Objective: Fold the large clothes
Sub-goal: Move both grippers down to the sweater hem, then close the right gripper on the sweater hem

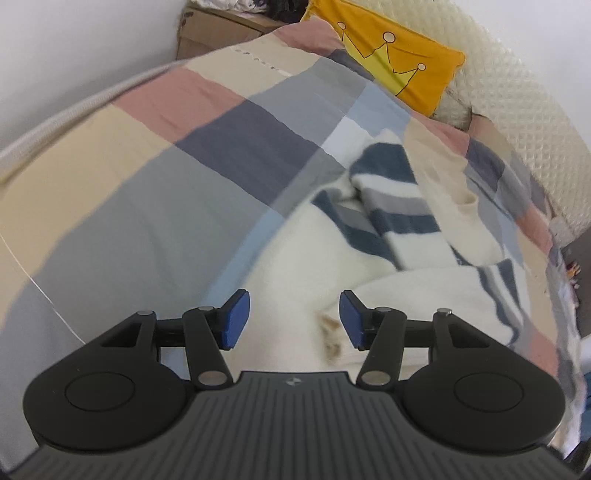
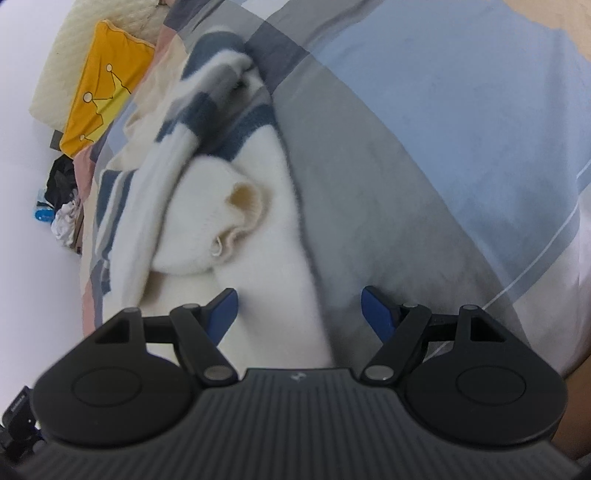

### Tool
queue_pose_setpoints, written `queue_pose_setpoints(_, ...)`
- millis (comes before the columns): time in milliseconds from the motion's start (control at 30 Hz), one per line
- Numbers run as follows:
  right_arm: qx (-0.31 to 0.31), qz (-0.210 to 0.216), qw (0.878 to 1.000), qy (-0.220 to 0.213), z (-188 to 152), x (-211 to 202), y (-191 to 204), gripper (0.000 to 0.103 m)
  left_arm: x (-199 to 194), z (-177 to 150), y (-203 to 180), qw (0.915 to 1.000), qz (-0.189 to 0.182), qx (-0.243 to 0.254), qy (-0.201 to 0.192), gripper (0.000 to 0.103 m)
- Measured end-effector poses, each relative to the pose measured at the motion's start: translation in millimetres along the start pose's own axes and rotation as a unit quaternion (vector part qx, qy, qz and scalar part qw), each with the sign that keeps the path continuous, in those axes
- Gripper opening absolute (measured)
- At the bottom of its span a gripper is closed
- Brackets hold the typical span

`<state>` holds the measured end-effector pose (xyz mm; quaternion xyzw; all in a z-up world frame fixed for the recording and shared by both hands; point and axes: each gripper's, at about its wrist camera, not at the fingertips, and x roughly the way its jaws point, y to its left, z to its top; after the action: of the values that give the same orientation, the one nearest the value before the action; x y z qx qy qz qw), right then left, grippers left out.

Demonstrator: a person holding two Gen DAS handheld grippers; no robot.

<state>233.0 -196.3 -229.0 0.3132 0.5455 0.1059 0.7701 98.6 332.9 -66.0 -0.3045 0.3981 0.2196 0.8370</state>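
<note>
A cardboard box [image 1: 207, 29] of laundry sits beyond the bed [image 1: 147, 166]; the white striped sweater [image 1: 332, 266] lies there, left gripper [image 1: 293, 319] and right gripper [image 2: 299, 314] released above it.

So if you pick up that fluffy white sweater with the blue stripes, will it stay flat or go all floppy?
Probably floppy: the sweater already lies in soft folds and bunches on the checked bedcover. It looks thick and fuzzy, so it is likely a bit heavy for a top, and parts would dangle. The fuzz should keep it from slipping easily. It won't roll or break.
</note>
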Motion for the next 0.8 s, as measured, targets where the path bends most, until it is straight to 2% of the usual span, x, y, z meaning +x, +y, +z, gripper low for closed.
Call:
queue_pose_setpoints(133,0.001,0.000,1.000,0.004,-5.0,-0.6,-0.5,0.075,-4.7,10.6,15.9,0.9993,0.028,0.025,0.000,0.061)
queue_pose_setpoints(233,-0.010,0.008,1.000,0.023,-11.1,1.7,1.9,0.075,-5.9,14.3,33.8,0.9993,0.029,0.023,0.010,0.062)
queue_pose_setpoints(467,-0.043,0.037,0.996,0.070,-27.6,2.6,13.7,0.078,-8.6,8.9,68.7,0.9988,-0.012,0.023,0.042,0.062)
queue_pose_setpoints(567,-0.047,0.050,0.995,0.071,-33.3,0.3,16.1,0.077,-4.5,-2.8,80.3,0.9975,-0.025,0.026,0.060,0.062)
queue_pose_setpoints(767,-0.043,0.080,0.989,0.114,-45.3,6.8,18.1,0.076,16.7,-24.5,107.6,0.9953,-0.040,-0.013,0.087,0.062)
queue_pose_setpoints(800,-0.045,0.081,0.989,0.118,-47.6,8.1,18.6,0.073,21.1,-27.3,111.6,0.9944,-0.045,-0.022,0.093,0.062)
